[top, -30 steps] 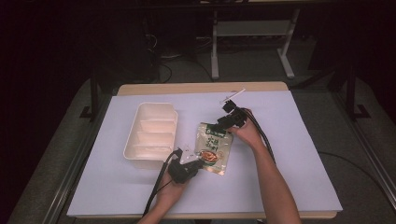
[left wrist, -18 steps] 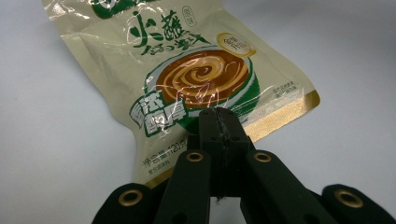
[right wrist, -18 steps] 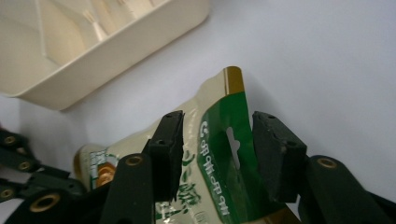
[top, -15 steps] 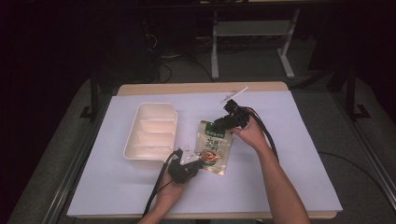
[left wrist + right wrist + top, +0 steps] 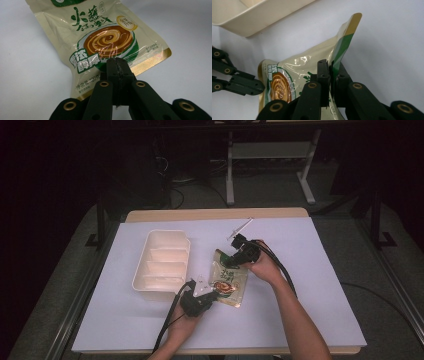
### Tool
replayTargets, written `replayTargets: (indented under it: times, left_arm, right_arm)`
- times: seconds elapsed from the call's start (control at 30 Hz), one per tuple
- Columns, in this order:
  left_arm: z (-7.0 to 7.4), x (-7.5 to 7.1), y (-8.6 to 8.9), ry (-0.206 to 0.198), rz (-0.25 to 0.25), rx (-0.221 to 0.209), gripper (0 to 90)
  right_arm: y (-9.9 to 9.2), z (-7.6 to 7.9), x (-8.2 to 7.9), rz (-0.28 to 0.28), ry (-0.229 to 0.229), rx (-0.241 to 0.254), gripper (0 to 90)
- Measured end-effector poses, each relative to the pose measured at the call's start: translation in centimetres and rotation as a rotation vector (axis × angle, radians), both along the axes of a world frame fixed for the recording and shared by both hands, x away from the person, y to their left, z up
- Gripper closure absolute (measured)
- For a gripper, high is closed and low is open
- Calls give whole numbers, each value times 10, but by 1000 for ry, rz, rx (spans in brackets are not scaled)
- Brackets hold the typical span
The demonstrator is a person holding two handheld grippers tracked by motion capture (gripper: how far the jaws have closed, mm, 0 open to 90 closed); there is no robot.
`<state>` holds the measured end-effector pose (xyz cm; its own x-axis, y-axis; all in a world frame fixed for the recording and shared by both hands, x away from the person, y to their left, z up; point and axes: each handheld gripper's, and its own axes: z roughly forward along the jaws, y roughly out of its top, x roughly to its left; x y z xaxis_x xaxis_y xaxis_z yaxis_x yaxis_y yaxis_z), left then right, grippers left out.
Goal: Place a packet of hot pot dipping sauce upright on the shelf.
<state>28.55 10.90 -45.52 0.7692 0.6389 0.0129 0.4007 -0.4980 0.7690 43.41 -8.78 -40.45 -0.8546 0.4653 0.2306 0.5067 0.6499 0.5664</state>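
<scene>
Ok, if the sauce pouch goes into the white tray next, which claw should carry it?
Probably the left claw: it grips the pouch at its bottom edge and sits just off the tray corner. The right claw pinches the top edge, on the side away from the tray.

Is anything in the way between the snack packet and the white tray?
Nothing visible is. The packet, gripped at opposite ends by the left gripper and right gripper, lies right beside the tray, with only bare tabletop between them.
</scene>
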Motion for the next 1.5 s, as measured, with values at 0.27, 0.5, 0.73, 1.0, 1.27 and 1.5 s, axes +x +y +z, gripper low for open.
replayTargets:
  times: [0.27, 0.5, 0.73, 1.0, 1.27, 1.5]
  left_arm:
    - [3, -7, 3, 9, -3, -29, 855]
    - [13, -22, 3, -18, -52, -56, 763]
    - [21, -35, 13, -48, -93, -61, 655]
    - [24, -49, 27, -65, -115, -72, 605]
    - [25, -59, 33, -87, -140, -79, 575]
    - [24, -60, 32, -97, -157, -83, 553]
  right_arm:
    - [-6, 20, -10, -7, -28, 22, 891]
    - [-11, 48, -24, -3, -66, 53, 892]
    - [-13, 68, -38, 15, -95, 75, 893]
    - [-7, 86, -52, 55, -119, 93, 894]
    - [11, 105, -60, 89, -174, 61, 895]
    - [24, 119, -59, 117, -178, 92, 896]
